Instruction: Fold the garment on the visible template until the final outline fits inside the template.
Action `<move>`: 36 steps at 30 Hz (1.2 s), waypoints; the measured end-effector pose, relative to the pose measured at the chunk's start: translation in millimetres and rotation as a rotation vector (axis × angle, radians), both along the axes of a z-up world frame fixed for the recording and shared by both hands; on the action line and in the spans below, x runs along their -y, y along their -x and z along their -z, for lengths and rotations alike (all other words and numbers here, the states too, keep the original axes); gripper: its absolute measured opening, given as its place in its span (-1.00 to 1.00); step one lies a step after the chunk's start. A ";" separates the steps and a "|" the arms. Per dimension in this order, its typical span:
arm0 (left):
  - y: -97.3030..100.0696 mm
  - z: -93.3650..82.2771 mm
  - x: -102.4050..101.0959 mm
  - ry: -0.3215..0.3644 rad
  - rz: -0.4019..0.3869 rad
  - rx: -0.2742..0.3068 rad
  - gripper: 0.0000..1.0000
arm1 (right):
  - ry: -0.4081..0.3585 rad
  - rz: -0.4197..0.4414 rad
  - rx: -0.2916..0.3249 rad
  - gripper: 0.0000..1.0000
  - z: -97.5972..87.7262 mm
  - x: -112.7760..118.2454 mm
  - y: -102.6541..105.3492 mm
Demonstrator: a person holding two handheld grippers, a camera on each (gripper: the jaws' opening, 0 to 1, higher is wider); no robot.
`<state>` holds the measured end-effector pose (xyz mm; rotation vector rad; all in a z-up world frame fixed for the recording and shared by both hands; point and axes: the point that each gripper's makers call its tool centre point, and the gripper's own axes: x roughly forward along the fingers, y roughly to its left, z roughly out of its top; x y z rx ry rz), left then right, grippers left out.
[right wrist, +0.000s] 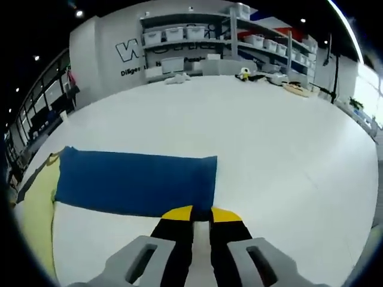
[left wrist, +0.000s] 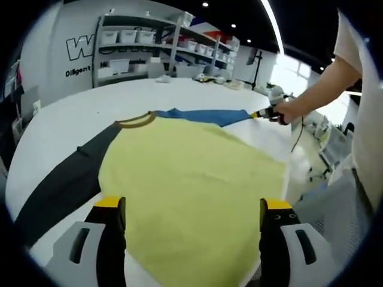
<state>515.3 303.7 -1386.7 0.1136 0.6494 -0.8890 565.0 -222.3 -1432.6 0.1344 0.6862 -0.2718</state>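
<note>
The left hand-held gripper stood with its jaws wide apart, one either side of the near hem, hovering over the yellow body of the garment and clamping nothing; the right hand-held gripper had its yellow tips drawn together at the near edge of the blue sleeve, apparently pinching the cloth, though the tips hid the actual bite; in the left gripper view that same tool showed at the far right, held in a person's hand at the sleeve's cuff end.

The garment lay spread flat on the white table, yellow front up, a dark sleeve running to the near left and the blue one stretched out to the far right; the collar pointed away.

Judged from this, the step in hand was bringing the blue sleeve in over the body; done well, it would want the cuff lifted only a little, carried straight across so the fold falls along the shoulder seam, and the free tool pressing the body to stop it sliding.

No template outline could be made out on the table in either view; the near hem was cut off behind the left tool's jaws; the shelves and bins at the back were too small to read.
</note>
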 end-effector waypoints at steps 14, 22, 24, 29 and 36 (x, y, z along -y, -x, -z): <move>-0.5 -5.5 -10.9 0.024 -0.053 0.017 0.79 | 0.030 -0.029 0.107 -1.00 -49.5 -7.9 -23.1; 5.4 -12.6 -14.6 0.048 -0.066 0.047 0.83 | 0.096 -0.166 0.221 -1.00 -114.4 -45.2 -66.3; 6.6 -14.4 -16.5 0.059 -0.075 0.051 0.85 | 0.095 -0.197 0.250 -1.00 -127.4 -58.7 -75.7; 7.9 -15.9 -22.3 0.070 -0.108 0.063 0.98 | 0.106 -0.294 0.299 -1.00 -156.6 -100.4 -96.1; 13.8 -20.9 -26.0 0.086 -0.120 0.064 0.98 | 0.099 -0.439 0.352 -1.00 -182.5 -167.1 -123.7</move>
